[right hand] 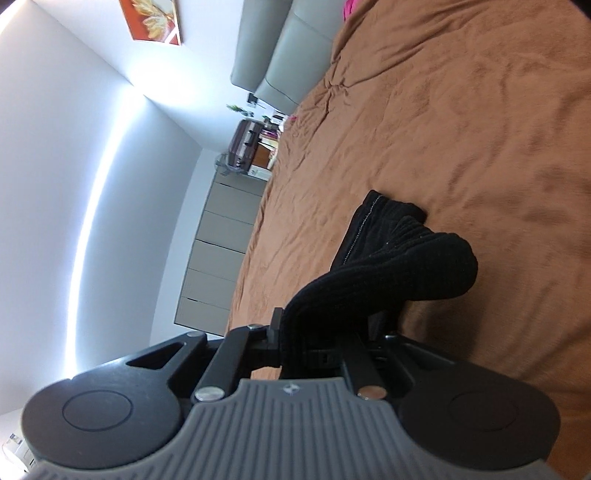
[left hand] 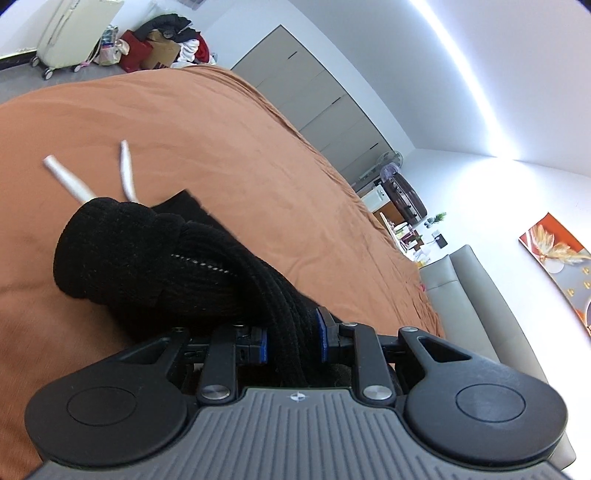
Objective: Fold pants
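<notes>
- Lying across the bed, a rust-orange bedspread fills most of both wrist views, wrinkled but otherwise flat.
- In the left wrist view, far left, a cream hard-shell suitcase on wheels stands on the floor beyond the bed, with a heap of bags and clothes just right of it.
- Two white drawstring ends poke out from the waistband and lie on the bedspread.
- The black ribbed knit pants are bunched into a thick roll, hanging just above the bedspread in front of the left gripper.
- That gripper's blue-padded fingers are clenched on the pants, the bundle of fabric pressed between them.
- Right of the bed run grey-beige cabinet fronts, then a grey upholstered headboard, and an orange-and-gold wall picture at far right.
- In the right wrist view, the same cabinets sit left of the bed.
- The right gripper has its fingers clamped on another part of the pants, which rises in a fold from the jaws and drapes onto the bedspread on the right.
</notes>
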### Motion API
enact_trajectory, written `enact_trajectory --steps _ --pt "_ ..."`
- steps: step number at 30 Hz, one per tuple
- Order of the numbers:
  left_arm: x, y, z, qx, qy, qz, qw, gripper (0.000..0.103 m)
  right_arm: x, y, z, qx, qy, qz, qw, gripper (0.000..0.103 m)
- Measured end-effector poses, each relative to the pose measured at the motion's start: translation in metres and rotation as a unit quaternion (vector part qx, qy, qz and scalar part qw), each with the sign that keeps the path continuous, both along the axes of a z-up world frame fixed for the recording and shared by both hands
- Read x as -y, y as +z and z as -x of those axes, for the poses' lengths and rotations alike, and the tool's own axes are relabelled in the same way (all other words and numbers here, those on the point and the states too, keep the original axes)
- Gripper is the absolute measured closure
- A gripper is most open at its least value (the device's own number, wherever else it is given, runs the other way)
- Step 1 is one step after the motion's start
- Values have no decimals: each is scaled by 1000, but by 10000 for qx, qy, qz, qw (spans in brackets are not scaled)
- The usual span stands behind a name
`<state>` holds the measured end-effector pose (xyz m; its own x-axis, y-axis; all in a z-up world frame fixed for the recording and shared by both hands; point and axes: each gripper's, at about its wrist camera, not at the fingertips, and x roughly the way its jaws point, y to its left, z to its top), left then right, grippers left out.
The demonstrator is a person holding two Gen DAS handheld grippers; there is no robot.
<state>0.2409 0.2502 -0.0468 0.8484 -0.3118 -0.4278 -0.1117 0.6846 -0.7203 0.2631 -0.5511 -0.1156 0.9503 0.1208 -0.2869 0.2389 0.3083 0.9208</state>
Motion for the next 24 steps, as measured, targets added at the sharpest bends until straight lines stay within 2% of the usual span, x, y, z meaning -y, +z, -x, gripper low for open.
enact_trajectory --steps 5,10,17,21,23,24 --pt "-4 -3 -44 -139 0 242 9996 76 5 1 -40 -249 -29 -129 9996 100" --pt "0 -9 -95 -417 -55 104 9991 76 7 7 -86 -594 29 -64 9982 100" --pt "-8 -43 -155 -900 167 363 9951 76 3 2 -165 -1123 220 82 9934 100" --pt "-15 -67 -187 -1194 316 748 9895 76 2 -12 -205 -1569 250 105 9872 99" --pt "-22 -85 -199 -1304 483 1160 9835 75 3 -20 -221 -1659 226 60 9859 99" --pt "-25 -98 -203 -1425 598 1459 9772 71 3 -22 -227 -1580 202 -38 9872 98"
